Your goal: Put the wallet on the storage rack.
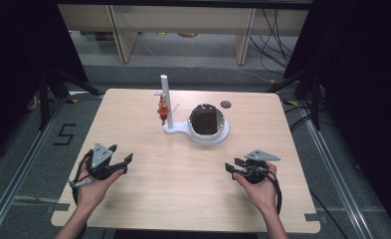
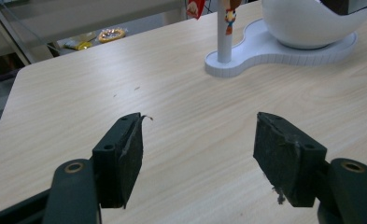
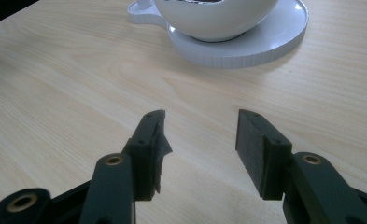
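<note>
Two grippers are seen in the high view, resting low over the near half of the wooden table (image 1: 148, 164): the left gripper (image 1: 122, 160) at about 8 o'clock of the tabletop, the right gripper (image 1: 233, 167) at about 4 o'clock, each cradled in a hand. Nothing is held by either. A white stand (image 1: 180, 130) is placed toward 12 o'clock, well apart from both; a post (image 1: 165, 99) rises from its left lobe, and a small red and gold charm (image 1: 161, 110) is hung beside the post, probably so that it can be plucked off. A white bowl (image 1: 218, 134) with a dark interior is seated on the round right lobe, presumably as the receptacle.

From the left gripper view, the jaws of the left gripper (image 2: 197, 140) are spread wide over bare wood, with nothing between the pads. The post (image 2: 224, 32) is found at 12 o'clock, the bowl (image 2: 307, 23) at 1 o'clock, and the charm (image 2: 229, 16) against the post.

From the right gripper view, the right gripper (image 3: 200, 140) is parted moderately and grips nothing. The bowl (image 3: 218, 18) on its stand (image 3: 284, 32) is found at 12 o'clock, near but untouched, so this gripper appears aimed at the bowl.
</note>
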{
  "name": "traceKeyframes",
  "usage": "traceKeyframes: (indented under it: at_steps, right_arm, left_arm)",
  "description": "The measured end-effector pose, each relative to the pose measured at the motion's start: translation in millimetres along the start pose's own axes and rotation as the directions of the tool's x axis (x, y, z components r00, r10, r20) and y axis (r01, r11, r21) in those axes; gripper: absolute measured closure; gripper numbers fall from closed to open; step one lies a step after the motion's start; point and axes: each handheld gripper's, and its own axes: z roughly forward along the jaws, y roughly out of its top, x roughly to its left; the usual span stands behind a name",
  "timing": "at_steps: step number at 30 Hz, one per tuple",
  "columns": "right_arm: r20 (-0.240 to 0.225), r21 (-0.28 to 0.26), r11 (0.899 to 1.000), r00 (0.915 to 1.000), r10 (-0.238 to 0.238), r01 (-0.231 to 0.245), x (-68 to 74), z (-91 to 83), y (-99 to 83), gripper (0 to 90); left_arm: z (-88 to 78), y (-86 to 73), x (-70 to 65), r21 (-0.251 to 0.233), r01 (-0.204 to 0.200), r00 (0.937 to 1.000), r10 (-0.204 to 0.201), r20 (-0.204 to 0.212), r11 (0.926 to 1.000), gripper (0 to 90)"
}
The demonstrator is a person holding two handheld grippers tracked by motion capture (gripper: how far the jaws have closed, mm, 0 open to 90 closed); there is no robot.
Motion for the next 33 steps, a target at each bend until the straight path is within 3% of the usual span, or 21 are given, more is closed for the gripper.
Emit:
traceKeyframes:
  at_steps: [10, 11, 12, 15, 19, 20, 26, 28, 29, 32, 33]
  right_arm:
    - [0.003, 0.000, 1.000, 1.0000, -0.005, 0.005, -2.7, -0.3, -2.3, 52.1]
    - [-0.006, 0.003, 1.000, 1.0000, 0.004, -0.004, -2.7, 0.0, -2.7, 52.0]
    - [0.004, 0.010, 0.999, 0.9990, 0.044, -0.044, 0.5, -0.7, -3.5, 51.9]
    - [-0.002, 0.005, 1.000, 0.9999, 0.010, -0.010, -3.8, 0.5, -4.6, 51.7]
    - [-0.003, -0.006, 1.000, 0.9996, 0.029, -0.029, -3.3, 1.5, -7.9, 50.7]
    - [-0.004, -0.017, 1.000, 1.0000, -0.003, 0.003, -7.1, 2.4, -8.7, 50.5]
    - [0.003, -0.036, 0.999, 1.0000, 0.001, -0.001, -11.6, 5.9, -16.0, 50.1]
    - [0.005, -0.039, 0.998, 0.9992, 0.039, -0.038, -9.1, 5.1, -18.1, 49.8]
    - [0.026, -0.059, 0.998, 0.9996, -0.010, 0.011, -13.4, 7.1, -19.4, 49.4]
    - [0.020, -0.085, 0.996, 0.9998, 0.005, -0.003, -15.3, 6.1, -22.3, 48.2]
    - [0.029, -0.096, 0.995, 0.9995, -0.010, 0.012, -16.7, 7.0, -23.5, 47.9]
  left_arm:
    - [-7.3, -27.0, 4.8, 0.014, 0.029, 0.9995, -0.029, -0.011, 0.9995, 32.1]
    - [-6.9, -30.6, 4.9, 0.013, 0.035, 0.9993, -0.035, -0.010, 0.9993, 32.1]
    - [-7.1, -32.6, 4.8, 0.018, 0.037, 0.9992, -0.037, -0.012, 0.9991, 32.0]
    - [-5.6, -39.7, 5.0, 0.015, 0.047, 0.9988, -0.047, -0.012, 0.9988, 32.1]
    - [-5.1, -44.7, 4.8, 0.008, 0.061, 0.9980, -0.060, -0.020, 0.9981, 32.1]
    - [-4.6, -46.0, 4.9, 0.003, 0.061, 0.9980, -0.060, -0.019, 0.9982, 32.1]
    - [-5.9, -47.1, 3.1, -0.022, 0.058, 0.9977, -0.058, -0.034, 0.9981, 32.4]
    - [-6.2, -47.3, 3.0, -0.029, 0.060, 0.9973, -0.061, -0.041, 0.9978, 32.4]
    - [-6.6, -47.4, 3.2, -0.029, 0.059, 0.9973, -0.060, -0.042, 0.9978, 32.1]
    - [-6.7, -47.9, 3.1, -0.042, 0.061, 0.9971, -0.063, -0.042, 0.9972, 32.0]
    - [-6.7, -47.9, 3.1, -0.042, 0.061, 0.9971, -0.063, -0.042, 0.9972, 32.0]
